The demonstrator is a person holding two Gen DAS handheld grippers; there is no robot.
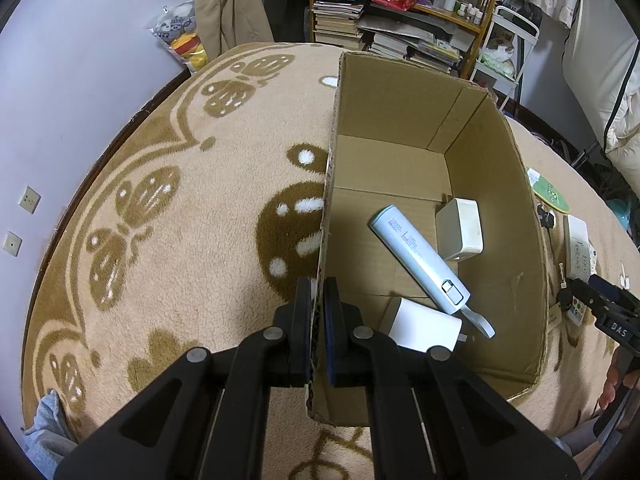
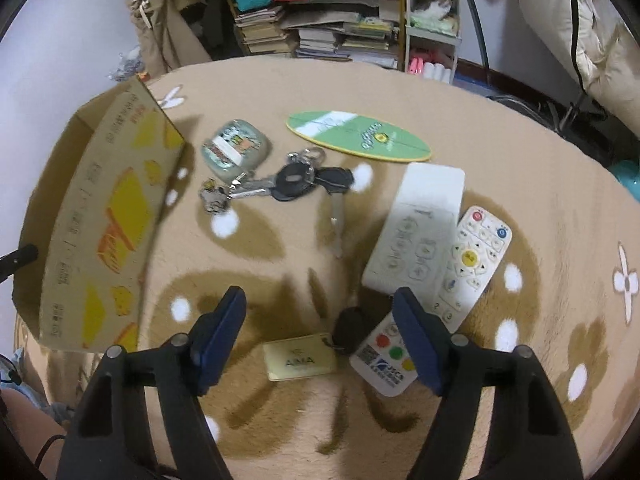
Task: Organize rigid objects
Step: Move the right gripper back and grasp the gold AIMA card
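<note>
Your left tool [image 1: 318, 320] is clenched on the near wall of the brown cardboard box [image 1: 496, 208], steadying it on the beige patterned rug [image 2: 520, 128]. Inside lie a pale blue cylindrical power bank [image 1: 420, 256] and two white chargers.

Step in hand: fetching the next item. Your right tool [image 2: 320, 336] hangs released, jaws wide, over the yellow rectangular key tag [image 2: 300, 357] and its black fob [image 2: 350, 328] (a white remote with coloured buttons [image 2: 380, 360] touches them). Next move, I judge: lower, centre on the tag, close.
</note>
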